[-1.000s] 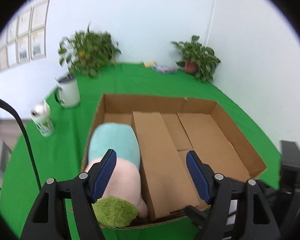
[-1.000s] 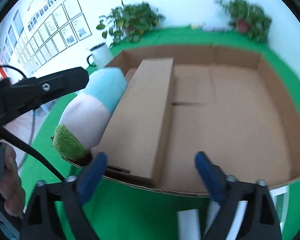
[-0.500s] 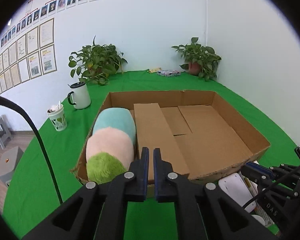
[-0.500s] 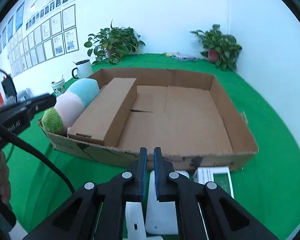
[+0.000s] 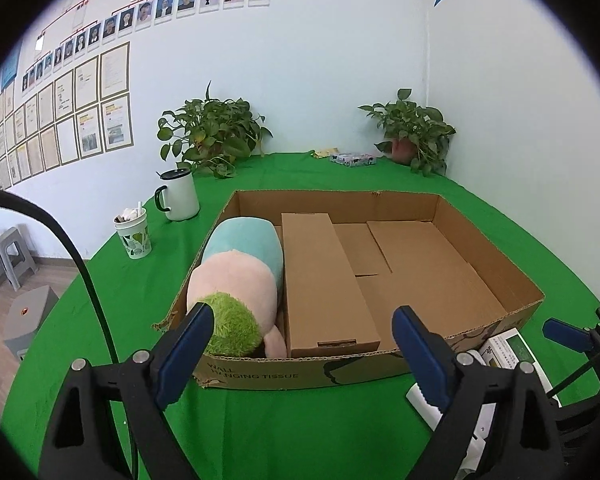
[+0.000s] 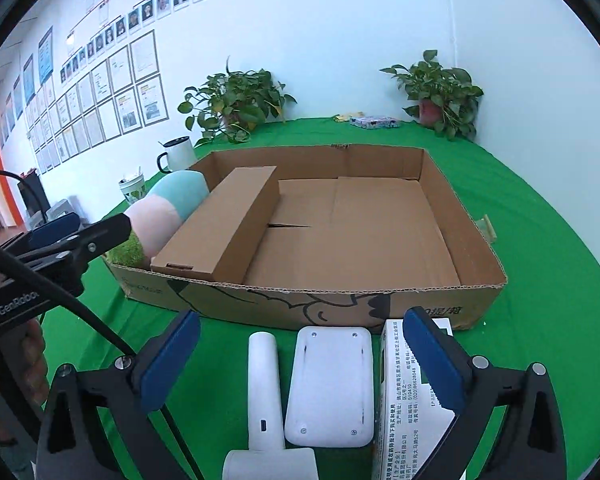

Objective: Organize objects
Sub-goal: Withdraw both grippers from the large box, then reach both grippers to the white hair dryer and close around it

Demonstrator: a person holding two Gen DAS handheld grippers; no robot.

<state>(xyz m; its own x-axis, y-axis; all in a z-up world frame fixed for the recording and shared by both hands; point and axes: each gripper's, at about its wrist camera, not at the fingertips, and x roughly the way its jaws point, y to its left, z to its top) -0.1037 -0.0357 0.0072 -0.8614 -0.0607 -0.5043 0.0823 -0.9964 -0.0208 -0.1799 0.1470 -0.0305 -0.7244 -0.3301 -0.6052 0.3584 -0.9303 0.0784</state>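
Holding my left hand-held gripper with its blue-padded jaws spread wide and nothing between them, I hover it at the near edge of the green-covered bench, just in front of the shallow brown cardboard tray. Inside the tray, along its left wall, lies the soft plush roll in teal, pink and fuzzy green, green end toward me. Just beside it, touching or nearly so, sits the long closed brown cardboard box, running from the near wall toward the far one. The tray's right part shows bare flaps.

My right hand-held gripper is likewise spread wide and empty, above three things lying on the bench against the tray's near wall: a slim white handle-shaped device, a flat white rounded-rectangle device just to its right, and a white printed carton with a green panel under the right finger.

Toward the bench's left edge stand a white mug with a dark handle and a patterned paper cup; two potted green plants occupy the far edge.
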